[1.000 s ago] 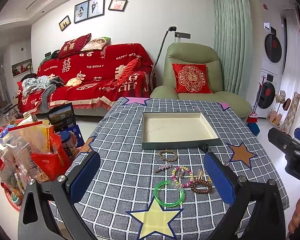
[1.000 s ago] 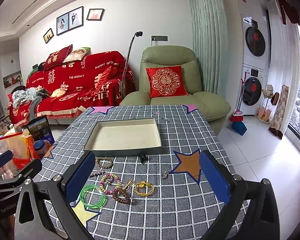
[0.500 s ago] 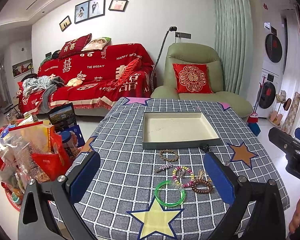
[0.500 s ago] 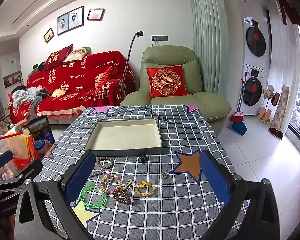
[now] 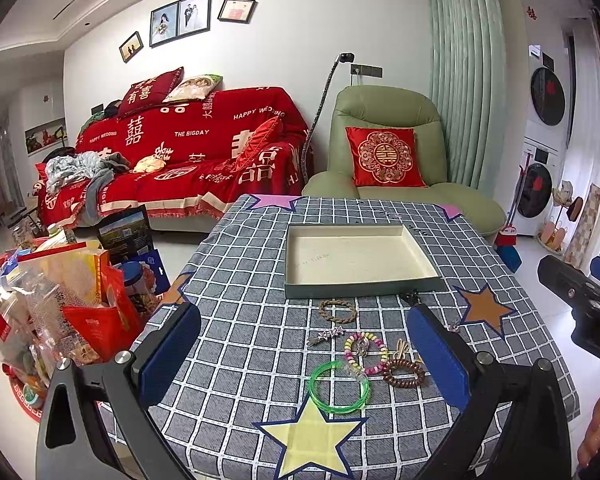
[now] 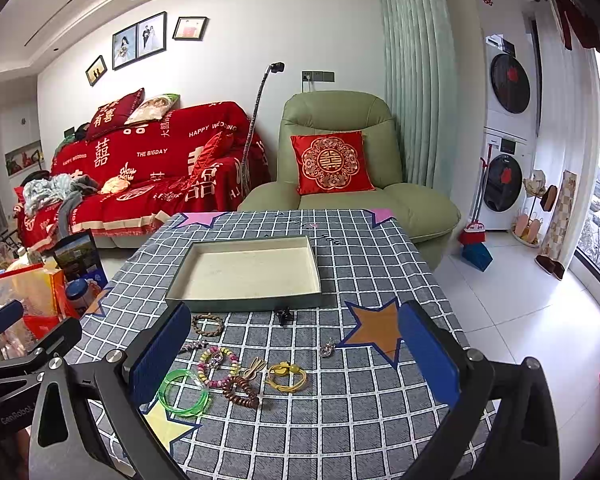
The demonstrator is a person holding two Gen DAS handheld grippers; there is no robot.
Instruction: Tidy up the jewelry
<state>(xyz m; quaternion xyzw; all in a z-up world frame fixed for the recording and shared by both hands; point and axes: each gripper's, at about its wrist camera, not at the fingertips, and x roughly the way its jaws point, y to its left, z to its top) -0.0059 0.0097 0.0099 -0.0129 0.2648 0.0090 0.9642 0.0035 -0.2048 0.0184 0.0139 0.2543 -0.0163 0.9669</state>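
Note:
An empty shallow tray sits mid-table. In front of it lie a braided brown bracelet, a green bangle, a colourful bead bracelet, a dark wooden bead bracelet, a yellow cord bracelet, a small hair clip and a small pendant. My left gripper and right gripper are both open and empty, held above the table's near edge.
The table wears a grey checked cloth with star patches. A small black clip lies by the tray's front wall. Bags of snacks stand on the floor at the left. A red sofa and green armchair stand behind.

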